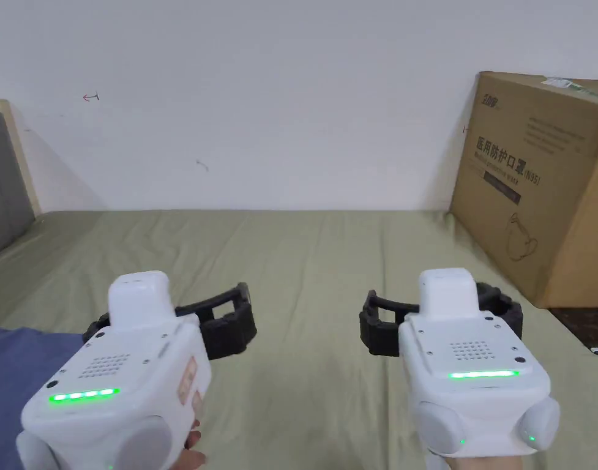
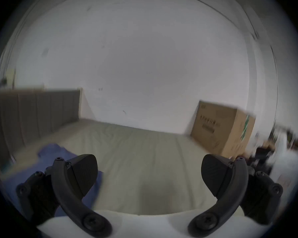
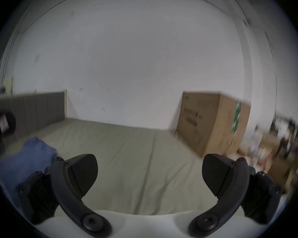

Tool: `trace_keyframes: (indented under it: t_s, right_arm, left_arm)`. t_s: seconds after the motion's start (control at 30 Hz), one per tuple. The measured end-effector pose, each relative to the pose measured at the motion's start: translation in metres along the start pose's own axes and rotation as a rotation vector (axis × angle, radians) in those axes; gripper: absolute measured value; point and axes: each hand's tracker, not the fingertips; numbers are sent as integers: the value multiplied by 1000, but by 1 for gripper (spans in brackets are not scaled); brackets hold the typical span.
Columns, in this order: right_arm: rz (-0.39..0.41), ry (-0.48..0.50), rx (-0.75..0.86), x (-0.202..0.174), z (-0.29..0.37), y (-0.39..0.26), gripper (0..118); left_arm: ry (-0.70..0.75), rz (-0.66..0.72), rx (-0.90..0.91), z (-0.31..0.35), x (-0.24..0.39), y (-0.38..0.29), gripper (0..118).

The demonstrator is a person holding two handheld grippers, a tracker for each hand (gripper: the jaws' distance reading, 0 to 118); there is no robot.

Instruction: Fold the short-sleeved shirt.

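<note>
A blue shirt (image 1: 13, 379) lies on the olive-green bed sheet (image 1: 310, 269) at the lower left edge of the head view, mostly cut off by the frame. In the left gripper view the blue shirt (image 2: 53, 153) sits just behind the left jaw; in the right gripper view the shirt (image 3: 29, 155) is off to the left. My left gripper (image 1: 187, 318) is held above the sheet, right of the shirt, open and empty. My right gripper (image 1: 441, 318) hovers further right, also open and empty. Both jaws of each stand wide apart (image 2: 149, 174) (image 3: 150, 174).
A large cardboard box (image 1: 536, 190) stands on the bed at the right against the white wall. A grey padded headboard (image 1: 3, 177) borders the bed on the left. A dark surface (image 1: 588, 327) with small items lies right of the bed, beneath the box.
</note>
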Motion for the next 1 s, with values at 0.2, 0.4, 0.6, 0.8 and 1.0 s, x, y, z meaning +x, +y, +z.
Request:
trace_keyframes:
  t_s: [0.2,0.4,0.6,0.8,1.0]
  right_arm:
    - [792,-95,155,-72,2,9,118]
    - [1272,-6,205,-119,3,-51,117]
    - [838,55,19,-102,-4,-26,117]
    - [-53,57,-95,-24,-13,17,117]
    - [-224,-74,-115,8,-5,-24,117]
  left_arm:
    - [-62,729,100,-4,-51,-42,118]
    - [53,1028,14,-6,-78,-93,118]
    - [81,750,13,-11,-62,-59,118]
    - [40,-72,65,-7,6,3,118]
    - [150,-580,64,-3,40,-20,118]
